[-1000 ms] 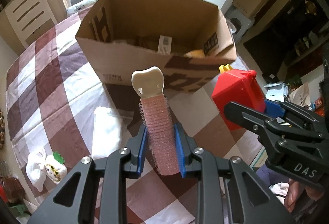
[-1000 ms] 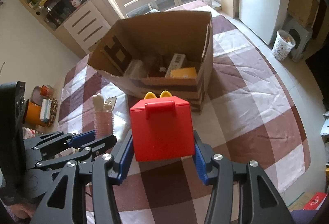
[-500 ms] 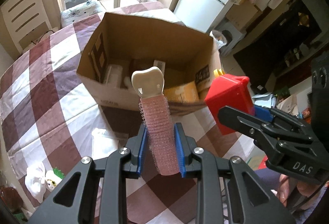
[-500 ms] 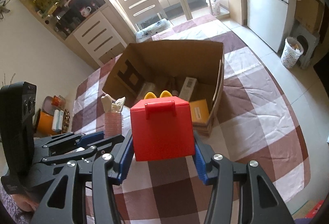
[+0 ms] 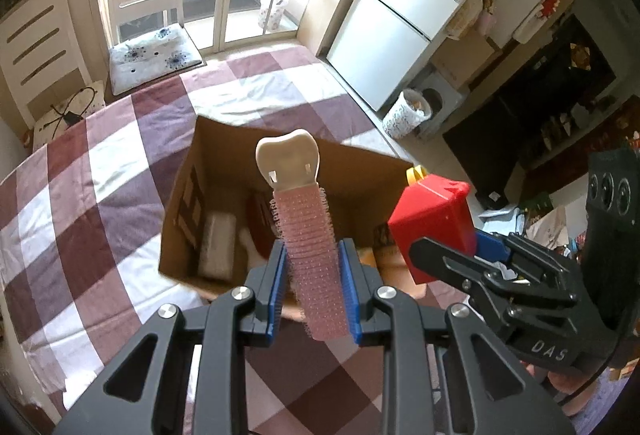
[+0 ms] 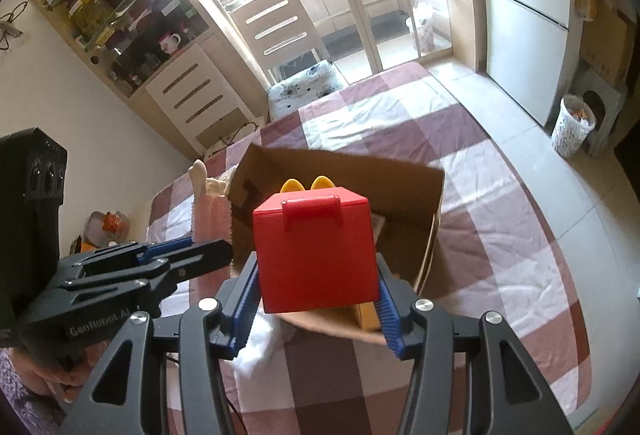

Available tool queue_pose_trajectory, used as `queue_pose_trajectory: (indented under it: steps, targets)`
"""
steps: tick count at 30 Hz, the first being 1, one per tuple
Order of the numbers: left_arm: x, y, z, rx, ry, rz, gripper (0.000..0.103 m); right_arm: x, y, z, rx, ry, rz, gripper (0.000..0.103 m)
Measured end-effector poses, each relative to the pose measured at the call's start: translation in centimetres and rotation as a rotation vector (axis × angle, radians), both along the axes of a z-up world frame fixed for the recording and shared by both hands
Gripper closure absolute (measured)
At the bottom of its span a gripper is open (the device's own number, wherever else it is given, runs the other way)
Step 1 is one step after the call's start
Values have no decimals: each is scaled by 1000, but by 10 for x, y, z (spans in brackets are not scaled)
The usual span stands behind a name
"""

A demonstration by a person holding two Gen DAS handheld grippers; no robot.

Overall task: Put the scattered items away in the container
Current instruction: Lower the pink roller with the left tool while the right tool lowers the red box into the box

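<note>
Our left gripper point(image 5: 313, 285) clenched the light, bristly pink hair roller point(image 5: 310, 251) mid-barrel. Our right gripper point(image 6: 318, 301) squeezed the rigid, slick red box point(image 6: 316, 255) by its sides above the cardboard box point(image 5: 188, 235).

**Open box top, crowded floor inside**

The cardboard box point(image 5: 182, 231) is standing open-topped on the counter point(image 5: 100, 171). Packets point(image 5: 218, 247) are crowding its floor. The left claw point(image 5: 312, 287) and right claw point(image 6: 316, 309) are hanging side by side above it, close together, narrowing the way in.
</note>
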State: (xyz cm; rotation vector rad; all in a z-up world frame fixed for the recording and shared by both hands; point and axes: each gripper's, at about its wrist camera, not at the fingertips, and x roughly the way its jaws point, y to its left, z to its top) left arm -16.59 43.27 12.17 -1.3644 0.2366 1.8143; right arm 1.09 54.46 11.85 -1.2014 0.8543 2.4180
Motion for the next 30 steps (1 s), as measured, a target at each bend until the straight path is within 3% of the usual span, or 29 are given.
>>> queue_pose_trajectory:
  steps: [8,16,30]
  targets:
    - [-34,19,-14,-1,-35,20,77,-28,20,-12,19,-19,-2,50]
    - [-45,22,-45,-61,-51,28,77,-48,22,-34,14,-65,11,50]
    - [-25,32,-76,-176,61,-42,77,-56,8,-70,55,-179,70,50]
